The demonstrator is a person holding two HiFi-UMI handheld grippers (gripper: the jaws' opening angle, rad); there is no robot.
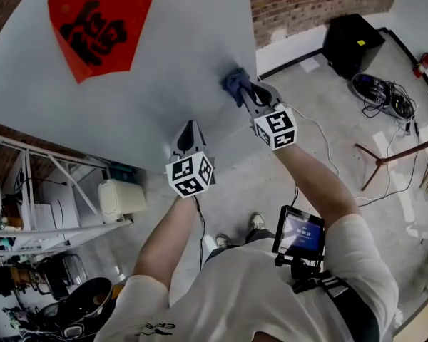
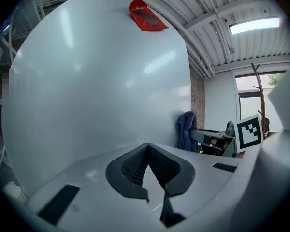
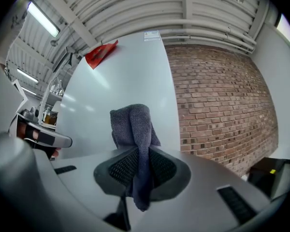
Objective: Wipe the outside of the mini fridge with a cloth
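- Right gripper (image 1: 244, 93) is clamped on the cloth (image 1: 233, 83), which lies against the mini fridge (image 1: 164, 70) near its right edge. A stroke past that edge could snag the cloth or pull it loose.
- Left gripper (image 1: 189, 135), jaws together and empty, braces nothing, so hard pressure may shift the fridge.

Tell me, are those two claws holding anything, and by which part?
The right claw grips a blue-grey cloth by its bunched middle; the left claw is shut on nothing.
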